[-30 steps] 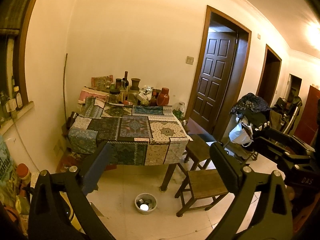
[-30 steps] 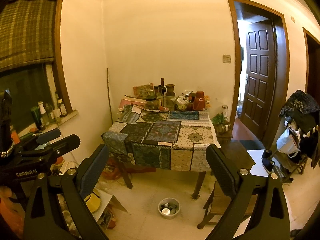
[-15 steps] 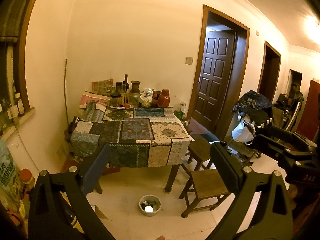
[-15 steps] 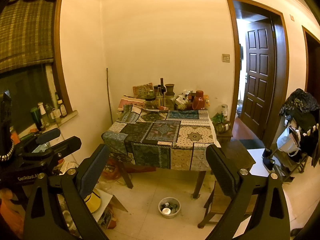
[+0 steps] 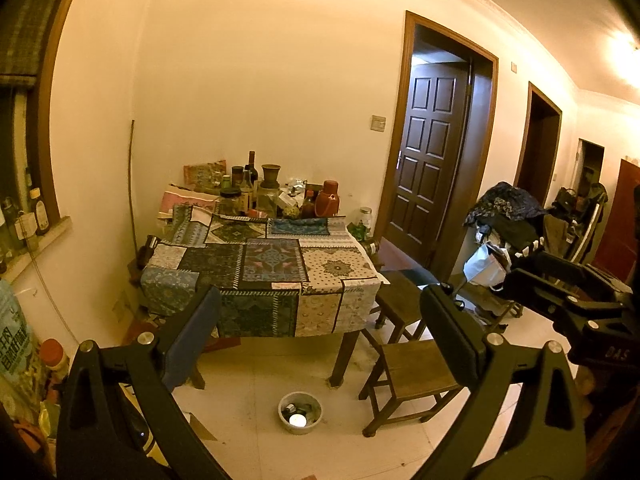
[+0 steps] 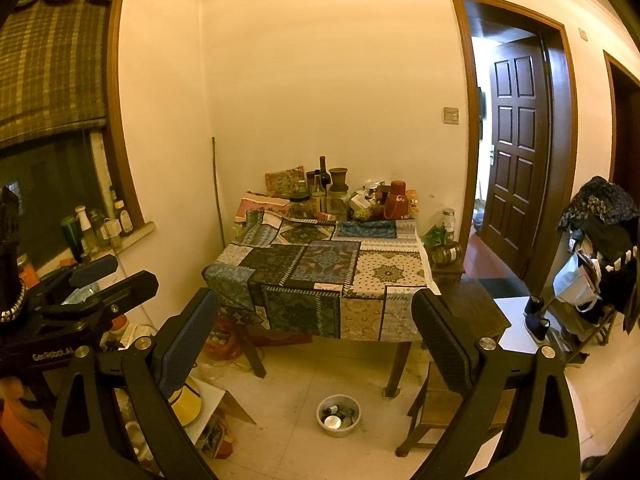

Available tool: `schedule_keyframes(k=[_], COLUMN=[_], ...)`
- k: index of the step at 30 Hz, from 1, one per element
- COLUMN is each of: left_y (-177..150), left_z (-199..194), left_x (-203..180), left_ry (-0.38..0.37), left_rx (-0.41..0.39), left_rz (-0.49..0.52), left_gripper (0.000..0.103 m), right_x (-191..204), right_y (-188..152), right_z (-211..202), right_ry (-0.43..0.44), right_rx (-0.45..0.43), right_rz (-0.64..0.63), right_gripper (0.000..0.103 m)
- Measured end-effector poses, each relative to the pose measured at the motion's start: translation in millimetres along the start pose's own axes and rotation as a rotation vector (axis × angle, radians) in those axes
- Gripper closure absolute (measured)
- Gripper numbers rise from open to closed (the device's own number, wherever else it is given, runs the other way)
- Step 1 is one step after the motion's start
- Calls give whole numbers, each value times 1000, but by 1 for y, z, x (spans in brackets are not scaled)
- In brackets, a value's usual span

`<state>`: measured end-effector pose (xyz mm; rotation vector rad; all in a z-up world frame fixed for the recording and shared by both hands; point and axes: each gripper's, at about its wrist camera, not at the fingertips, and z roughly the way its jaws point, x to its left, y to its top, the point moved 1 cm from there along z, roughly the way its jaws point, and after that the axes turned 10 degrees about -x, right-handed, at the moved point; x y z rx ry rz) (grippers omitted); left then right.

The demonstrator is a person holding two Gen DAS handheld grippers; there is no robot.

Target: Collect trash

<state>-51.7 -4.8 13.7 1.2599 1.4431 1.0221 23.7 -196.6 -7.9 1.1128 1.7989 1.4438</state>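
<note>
Patchwork-clothed table [image 5: 276, 264] a little farther off than before, both claws [image 5: 320, 344] [image 6: 316, 340] spread wide, empty.

white lettering "genrobot.ai" runs along the left gripper [image 6: 96, 276] body in the right wrist view; embossed "das" marks the right gripper [image 5: 560, 296] body in the left wrist view.

Left gripper [image 5: 320, 332] fingers spread wide, empty; right gripper [image 6: 316, 336] likewise, held level alongside.
</note>
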Motion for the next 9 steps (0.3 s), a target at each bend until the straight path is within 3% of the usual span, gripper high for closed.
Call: schedule_keyframes(k=[9], left_y=[1], left_z=[7], left_x=[5], left_ry=[10], left_rx=[9], left_rz=[-8], left_gripper=[3], right_x=[-4], right_y=[1], right_z=[9], right_ry=[8], right_rx=[20], right_rz=[6], right_gripper=[6])
